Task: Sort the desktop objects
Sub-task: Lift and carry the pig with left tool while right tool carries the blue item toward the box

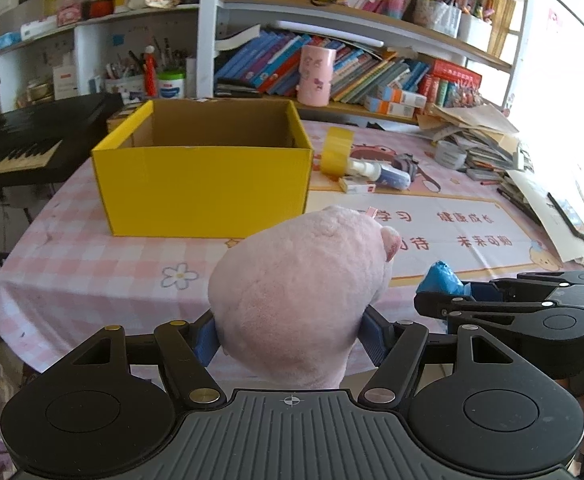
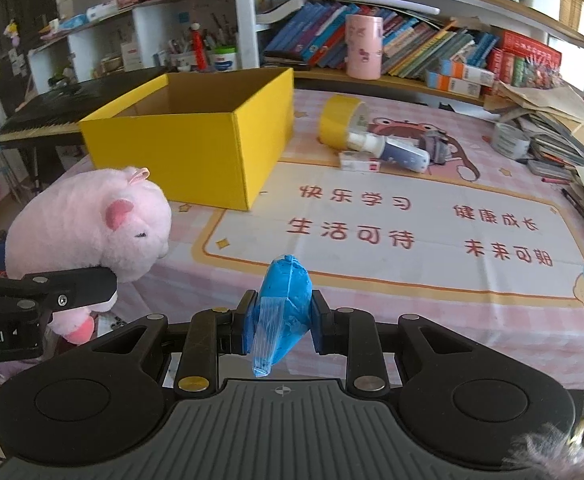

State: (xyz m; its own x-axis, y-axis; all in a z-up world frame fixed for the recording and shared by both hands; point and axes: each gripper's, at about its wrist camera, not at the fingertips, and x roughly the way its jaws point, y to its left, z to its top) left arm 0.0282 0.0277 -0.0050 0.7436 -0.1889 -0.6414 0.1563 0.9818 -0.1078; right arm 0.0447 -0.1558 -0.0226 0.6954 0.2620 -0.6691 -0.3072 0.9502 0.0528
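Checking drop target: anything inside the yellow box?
Only bare cardboard inner walls of the yellow box show. Its floor is hidden by the front wall in both views, so contents cannot be ruled out.

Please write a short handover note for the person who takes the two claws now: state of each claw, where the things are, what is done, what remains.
Left claw: shut on the pink plush pig, held above the table's near edge.
Right claw: shut on a blue lump wrapped in clear plastic, also above the near edge.
Yellow cardboard box: open on the pink checked tablecloth; what shows of its inside is bare.
Still on the table beside the box: yellow tape roll, spray bottle, small white carton, grey item.
Done: both things lifted. Left: probably put them into the box, then the rest.
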